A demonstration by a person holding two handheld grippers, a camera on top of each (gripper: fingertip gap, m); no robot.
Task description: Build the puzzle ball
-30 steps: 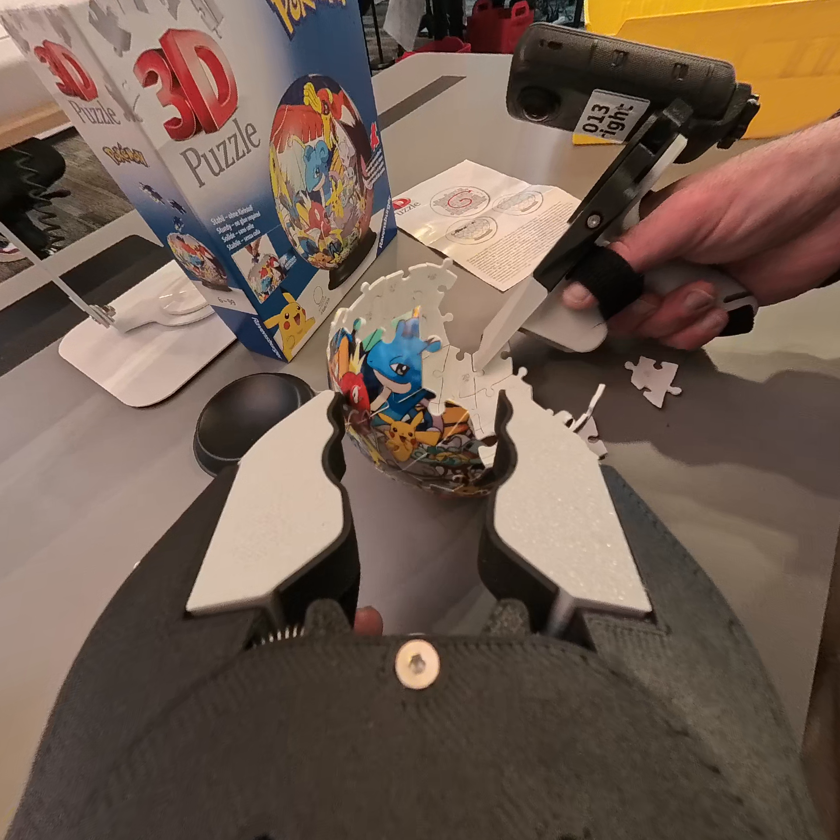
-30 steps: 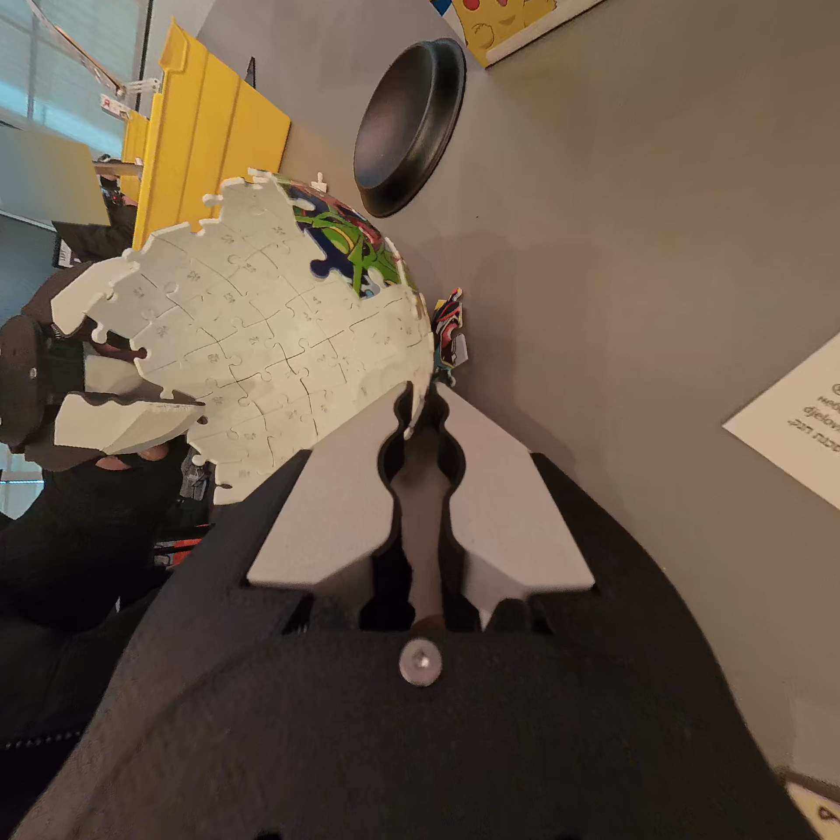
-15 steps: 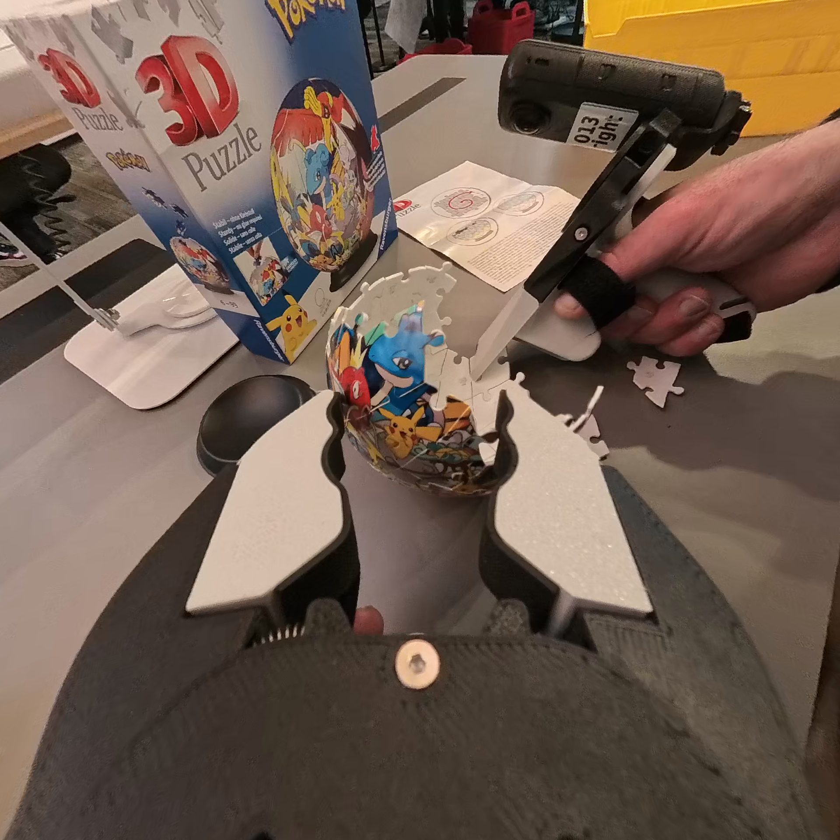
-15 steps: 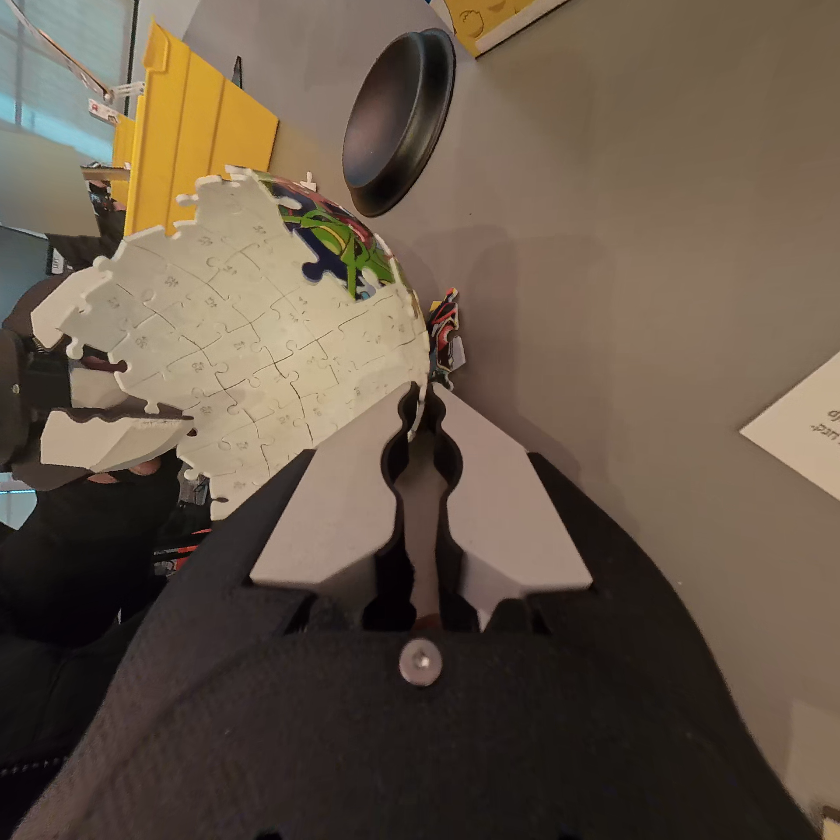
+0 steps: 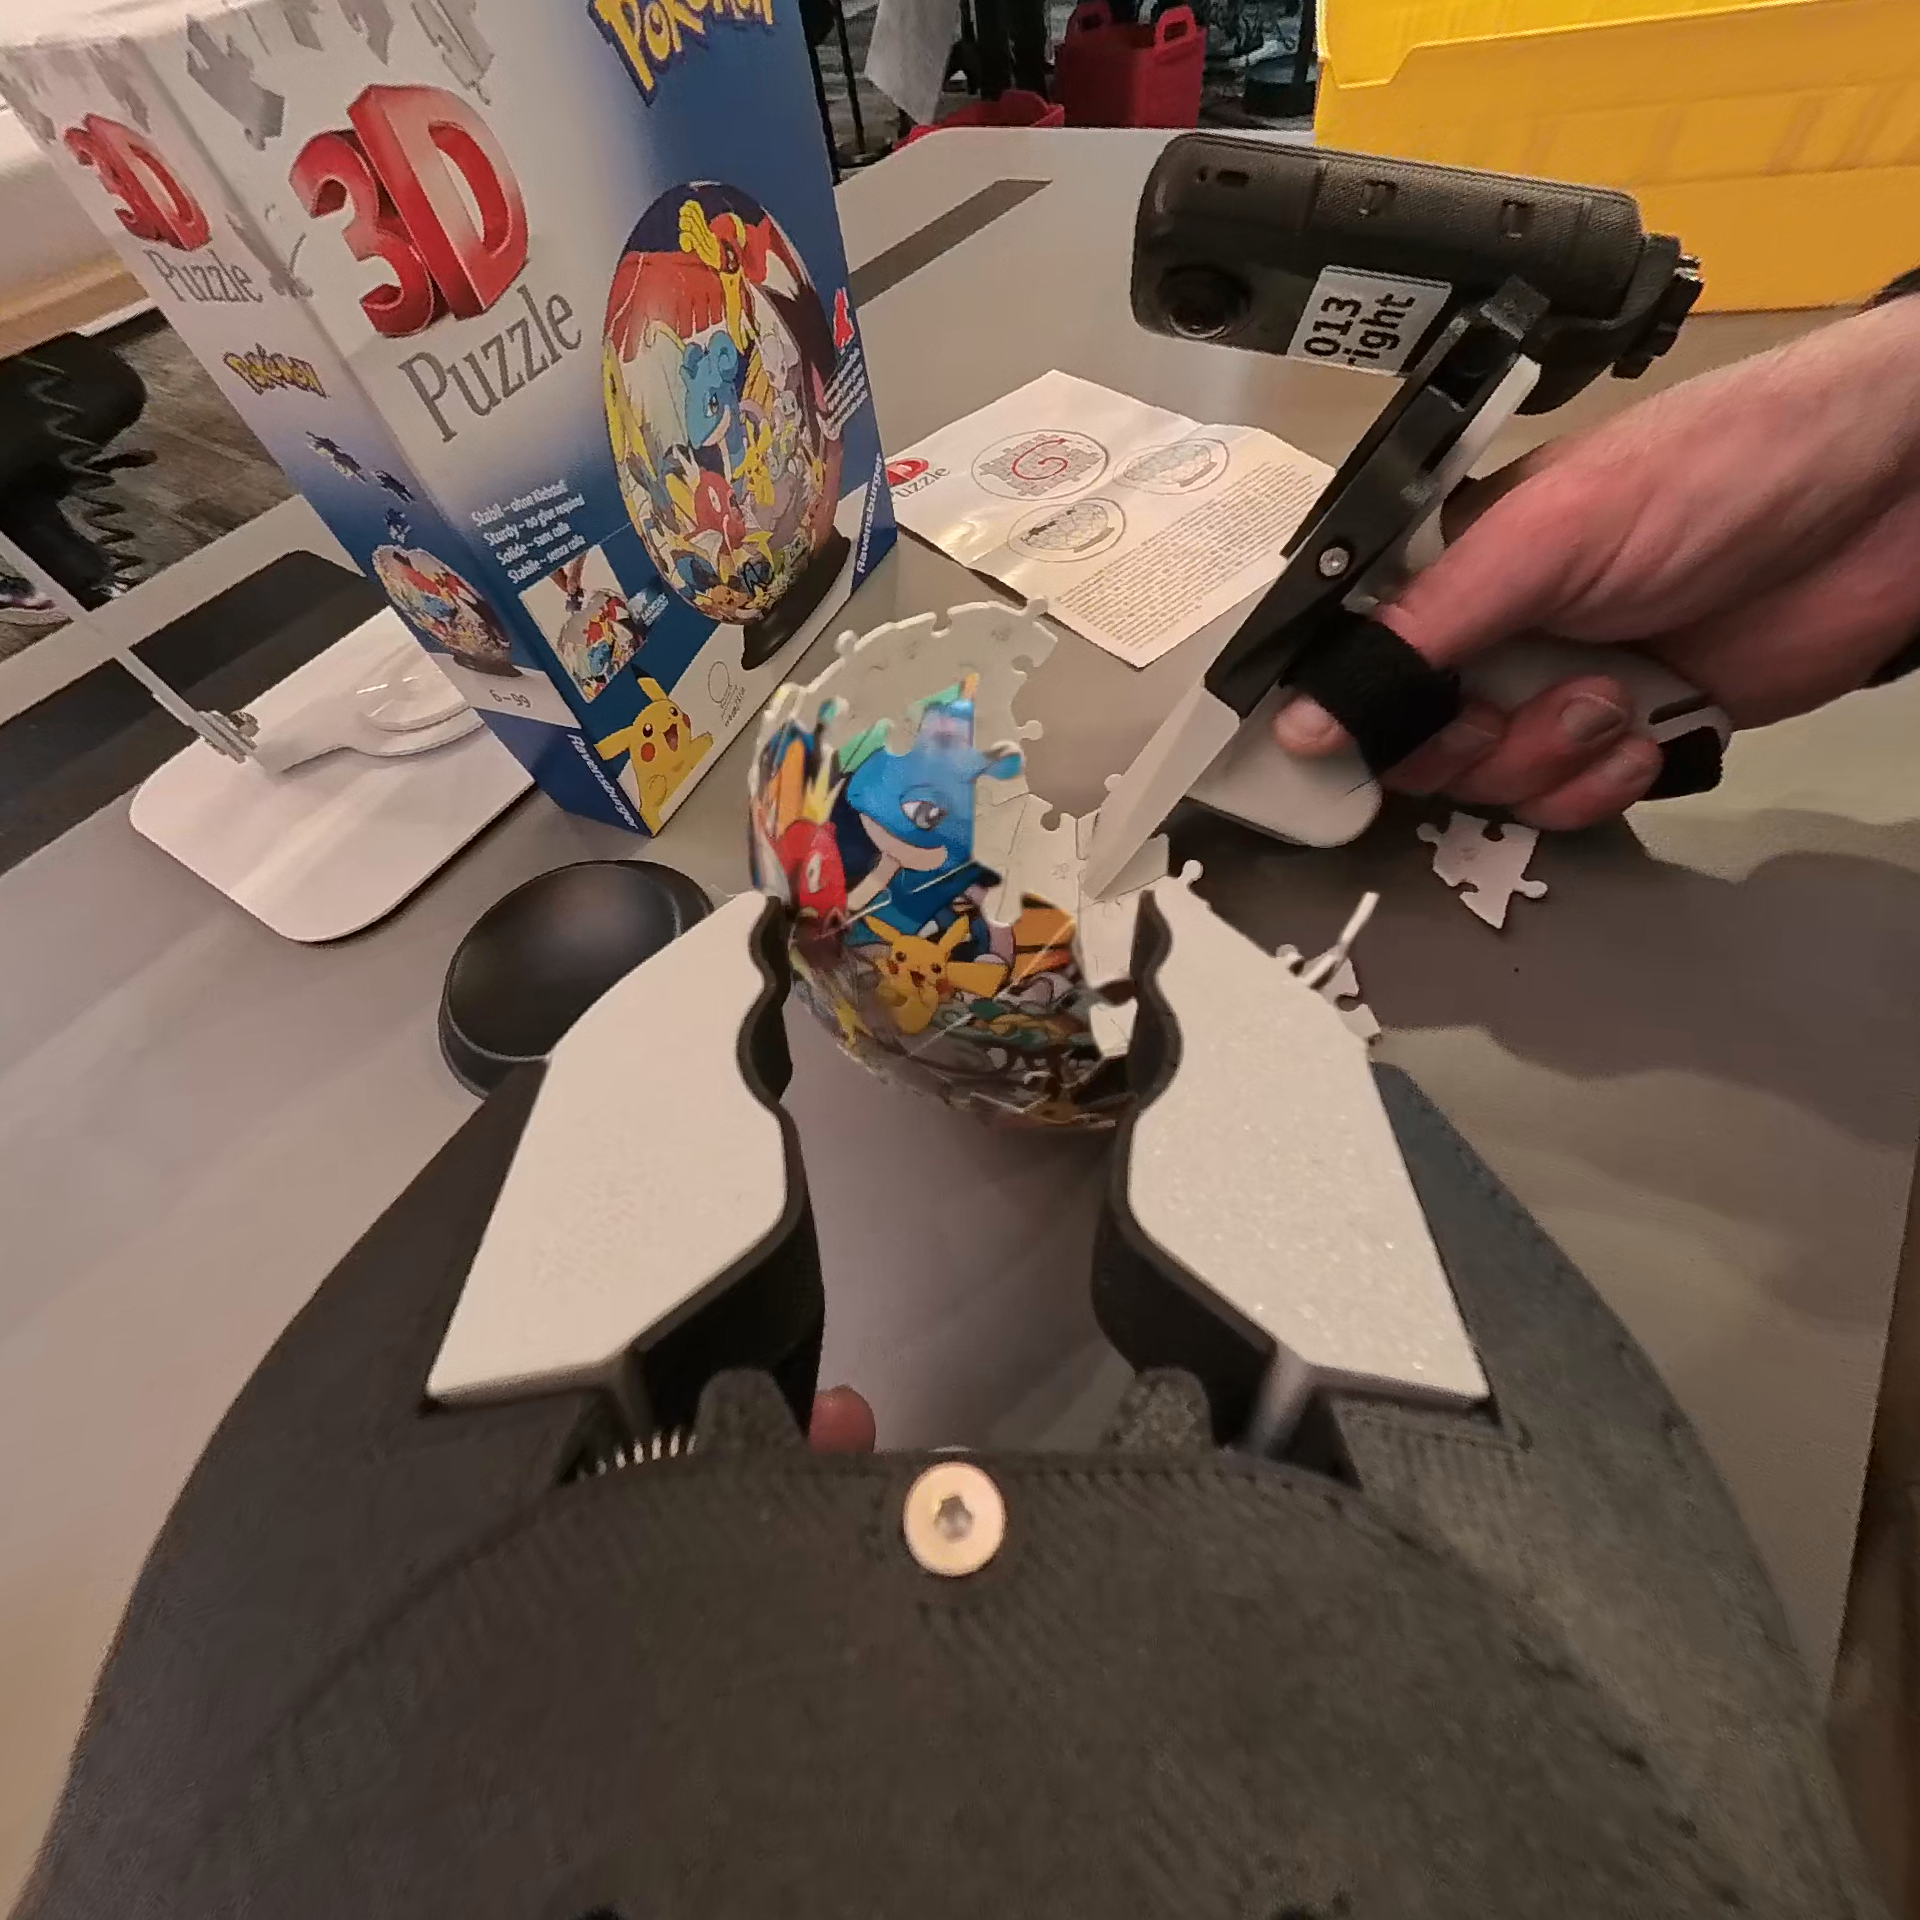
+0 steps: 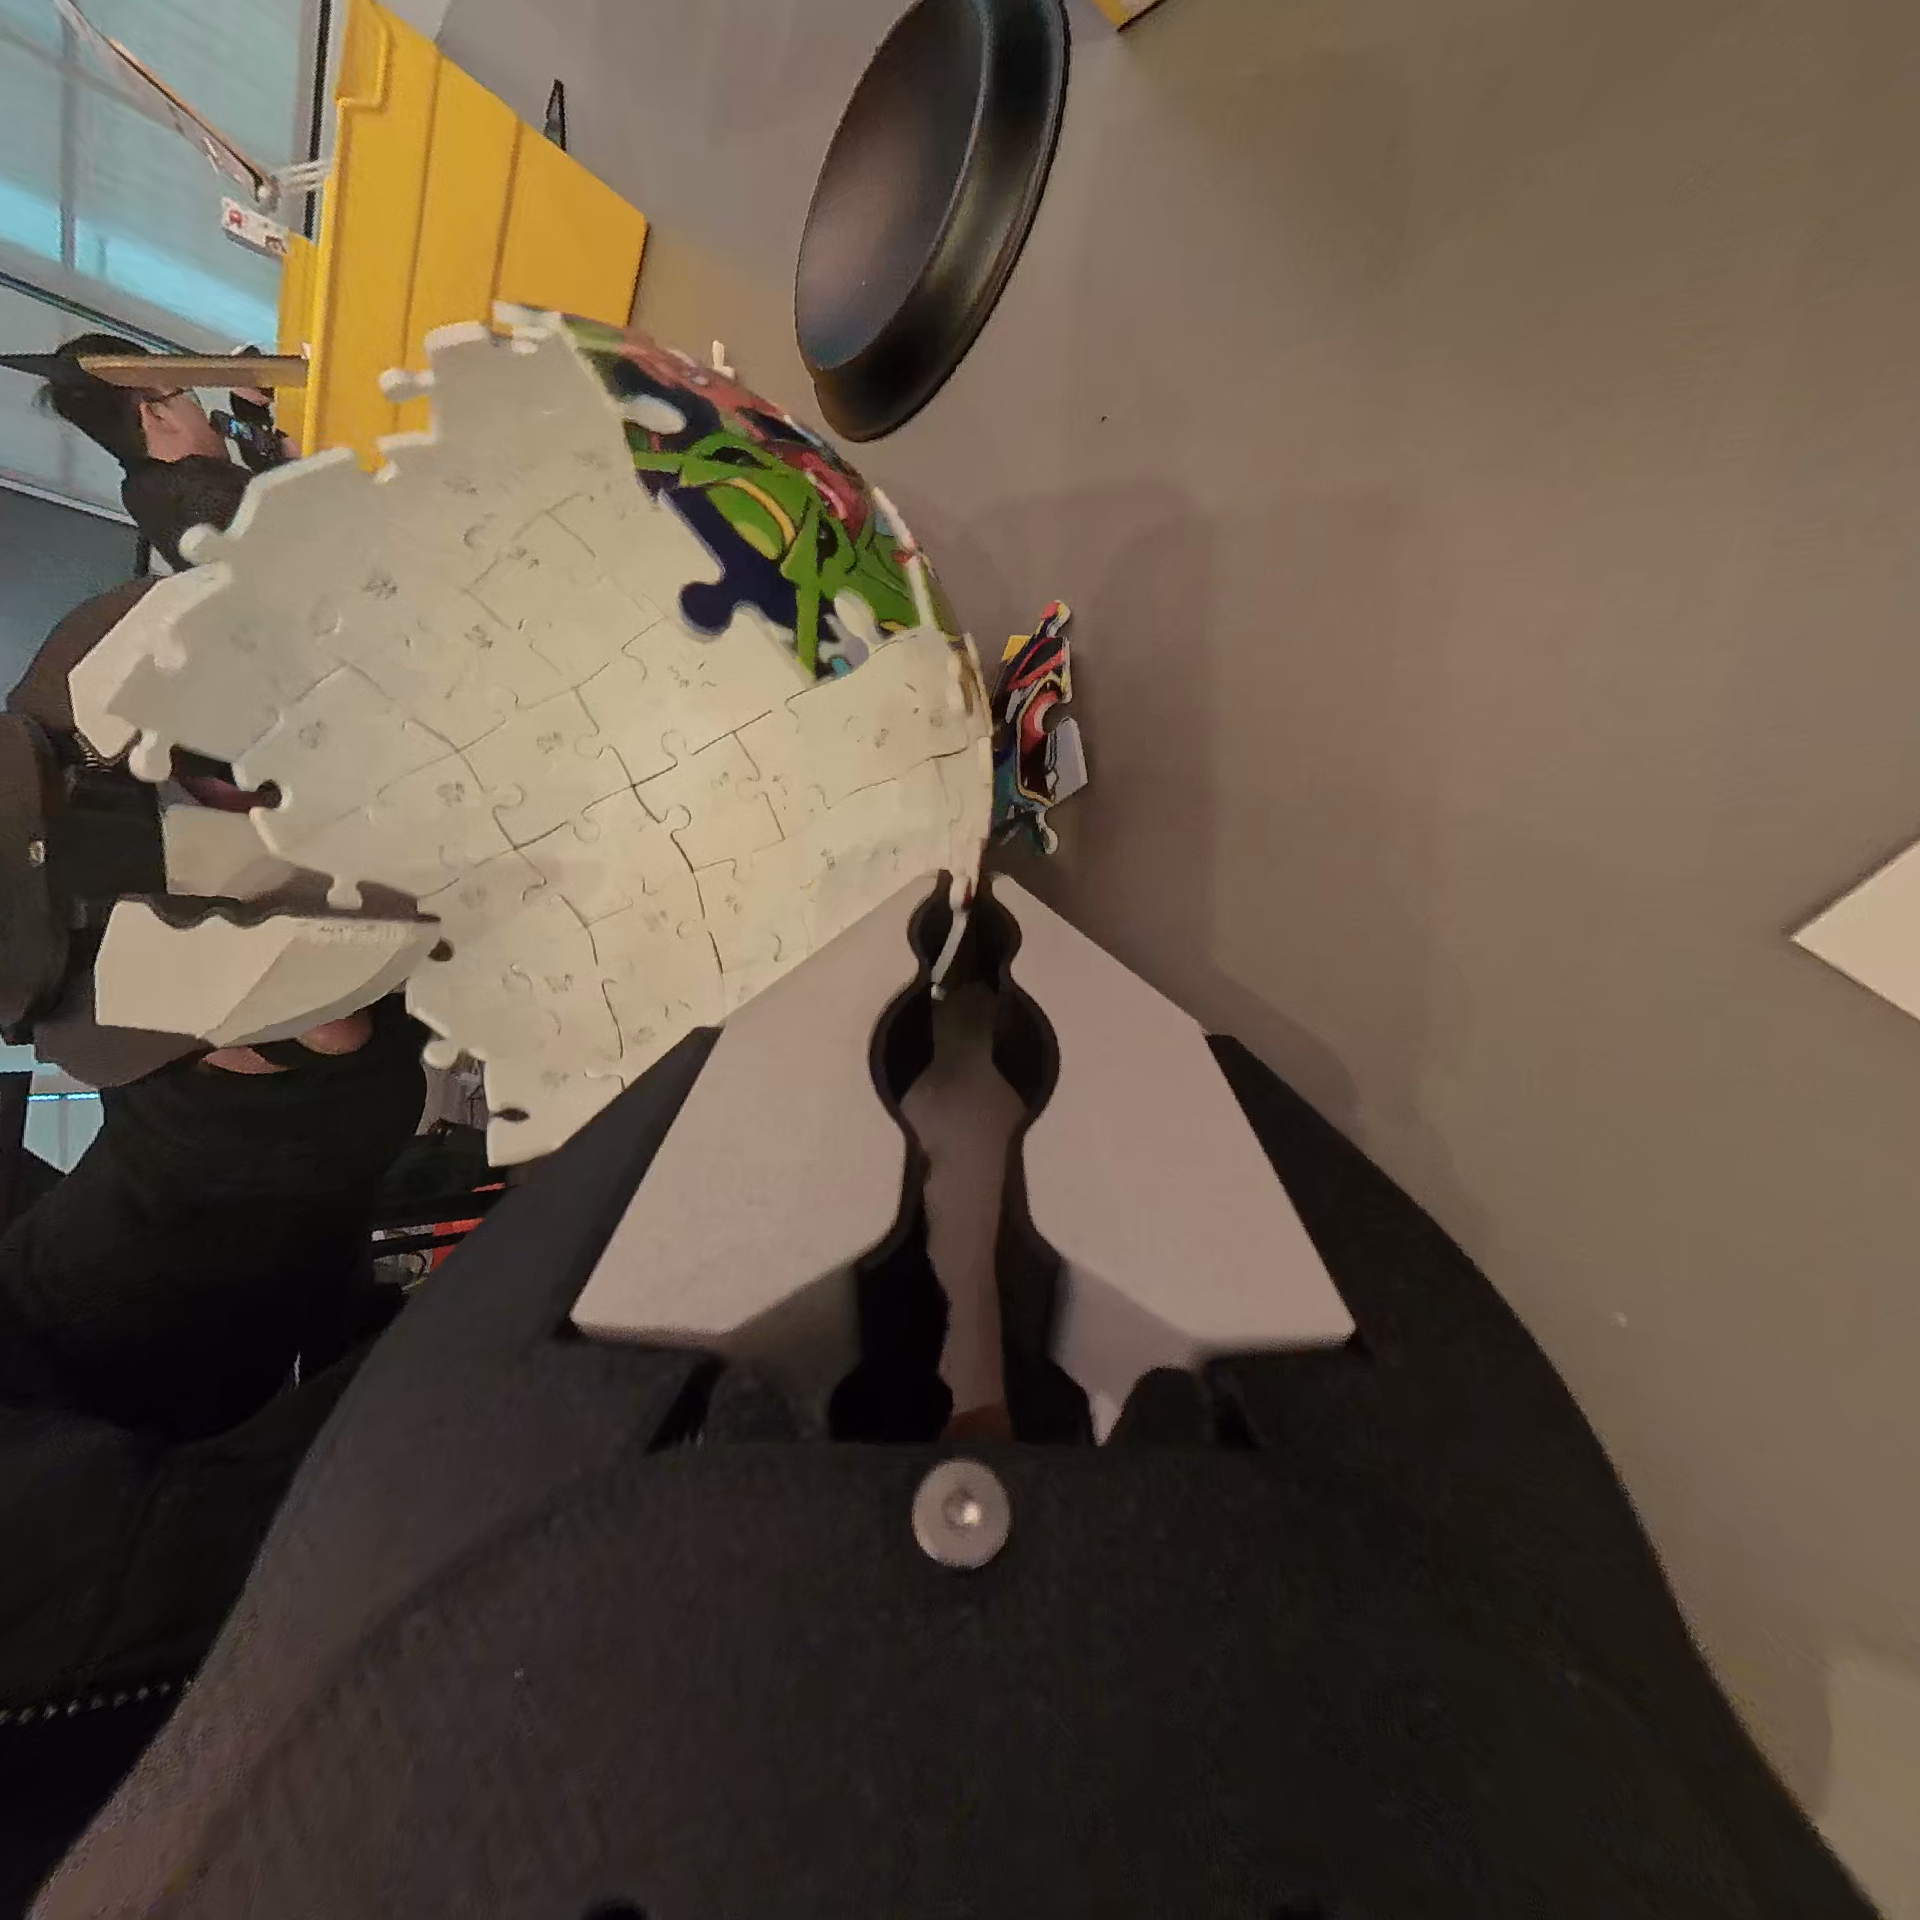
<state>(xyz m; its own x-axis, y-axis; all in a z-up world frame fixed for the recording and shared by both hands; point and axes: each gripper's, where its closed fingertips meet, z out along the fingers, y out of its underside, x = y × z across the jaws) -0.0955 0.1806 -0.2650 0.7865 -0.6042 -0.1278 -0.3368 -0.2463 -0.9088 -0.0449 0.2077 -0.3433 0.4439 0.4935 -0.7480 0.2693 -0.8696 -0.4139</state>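
Observation:
The half-built puzzle ball (image 5: 935, 935) is an open shell, printed in colours outside and white inside (image 6: 540, 748). My left gripper (image 5: 956, 920) straddles it, with a fingertip against each side, and holds it just above the grey table (image 5: 208, 1143). My right gripper (image 6: 951, 935) comes in from the right, held by a hand (image 5: 1662, 603). It is shut, pinching a thin white edge at the ball's rim. Its tip (image 5: 1107, 883) shows in the left wrist view. I cannot tell whether that edge is a separate piece.
The black round stand (image 5: 561, 956) lies left of the ball (image 6: 925, 218). The puzzle box (image 5: 520, 416) stands behind, with an instruction sheet (image 5: 1122, 499) to its right. Loose pieces (image 5: 1481, 868) lie to the right, and coloured ones (image 6: 1039, 727) by the ball. Yellow bins (image 5: 1610, 156) sit at the back. Some 10 cm of space lies between my two pairs of fingers.
Almost nothing has changed. The right gripper's tip has dropped slightly at the ball's rim. Both grips are unchanged.

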